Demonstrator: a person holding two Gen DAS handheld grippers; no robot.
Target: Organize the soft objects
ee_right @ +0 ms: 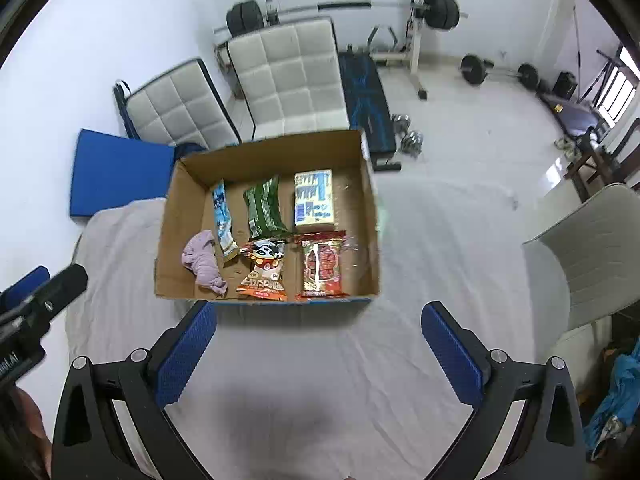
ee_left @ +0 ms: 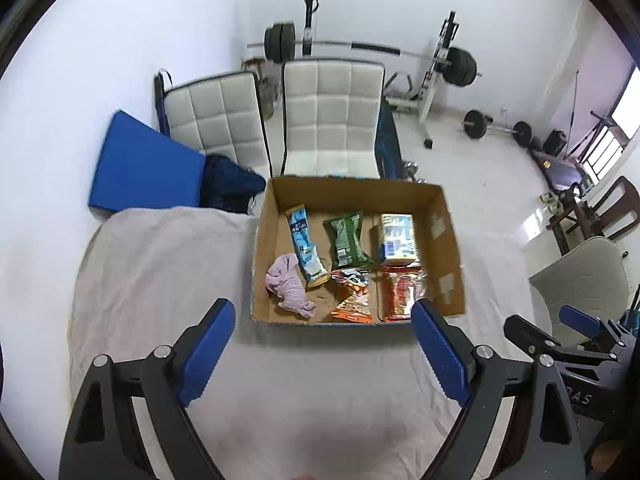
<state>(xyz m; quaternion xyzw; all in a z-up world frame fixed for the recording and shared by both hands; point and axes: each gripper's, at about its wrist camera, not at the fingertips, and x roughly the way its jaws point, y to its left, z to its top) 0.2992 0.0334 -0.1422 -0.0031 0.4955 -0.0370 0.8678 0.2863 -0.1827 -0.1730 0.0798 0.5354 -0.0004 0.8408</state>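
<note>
While both tools (ee_left: 322,344) (ee_right: 320,340) hang spread and empty, risk snagging the box (ee_right: 172,216) rim and tipping packets out.

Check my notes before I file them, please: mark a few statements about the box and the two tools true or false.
1. The cardboard box holds a crumpled lilac cloth. True.
2. The left tool grips the green packet. False: its jaws stand open and empty, short of the box.
3. The red packet lies nearer the tools than the yellow and blue pack. True.
4. The box sits on the bare floor. False: it rests on a pale cloth-covered surface.
5. The right tool is shut on the orange packet. False: it is open and holds nothing.
</note>
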